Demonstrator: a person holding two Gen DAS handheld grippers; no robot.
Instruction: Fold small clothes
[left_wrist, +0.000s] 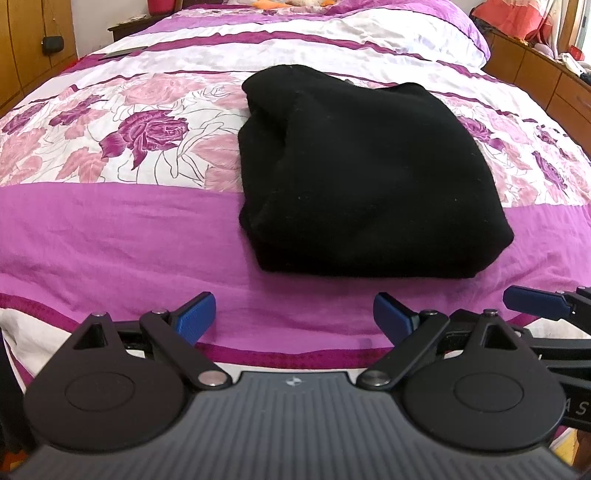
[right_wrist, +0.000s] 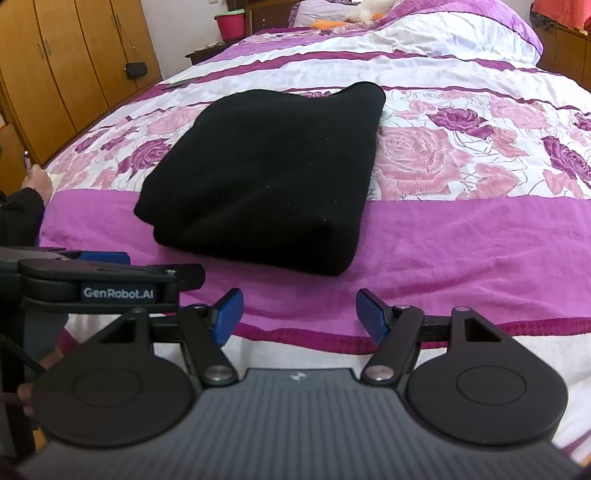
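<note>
- Folded black garment (left_wrist: 369, 177) lies on bed (left_wrist: 110, 229), near its front edge.
- Left gripper (left_wrist: 294, 317) released, empty, short of garment.
- Right gripper (right_wrist: 299, 314) likewise spread, empty.

A folded black garment (left_wrist: 365, 177) lies on the pink flowered bedspread (left_wrist: 122, 221). The left gripper (left_wrist: 294, 317) hovers near its front edge, blue fingers (left_wrist: 197, 315) wide apart, holding nothing.

A folded black garment (left_wrist: 365, 177) lies flat on the bed's pink floral bedspread (left_wrist: 110, 229).
</note>
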